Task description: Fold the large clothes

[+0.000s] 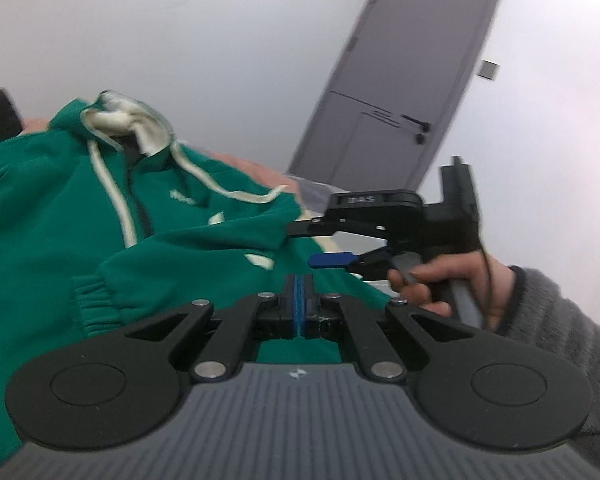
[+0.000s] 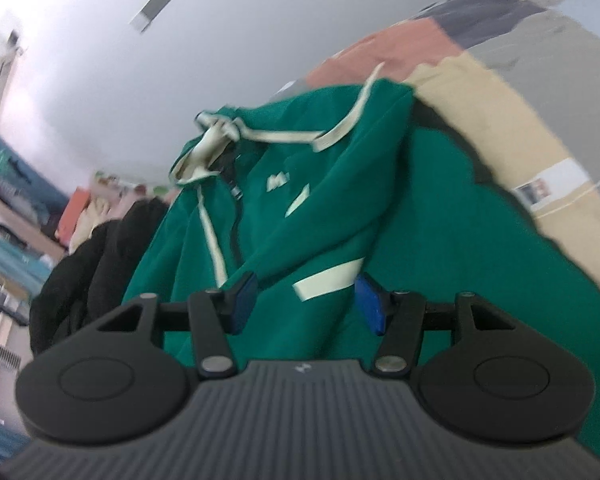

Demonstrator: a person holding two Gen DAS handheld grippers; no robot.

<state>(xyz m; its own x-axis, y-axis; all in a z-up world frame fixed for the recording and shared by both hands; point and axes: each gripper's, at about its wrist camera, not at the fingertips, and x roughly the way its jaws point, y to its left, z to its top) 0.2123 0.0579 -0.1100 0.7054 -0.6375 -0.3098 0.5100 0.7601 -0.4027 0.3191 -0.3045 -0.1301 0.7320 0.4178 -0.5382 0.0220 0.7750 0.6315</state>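
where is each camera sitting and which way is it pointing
Left wrist: on the left hand-held gripper, jaws shut; looks across the green hoodie toward a grey door; shows the right hand-held gripper and the hand holding it.
Right wrist: on the right hand-held gripper, jaws open; looks up the hoodie on a patchwork blanket; no hand shows.
Shared: the hoodie and the right hand-held gripper.

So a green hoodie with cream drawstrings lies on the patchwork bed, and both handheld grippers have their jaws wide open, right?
Not quite. Only the right gripper is open; the left gripper is shut, as the left wrist view shows. The green hoodie on the patchwork bed is right.
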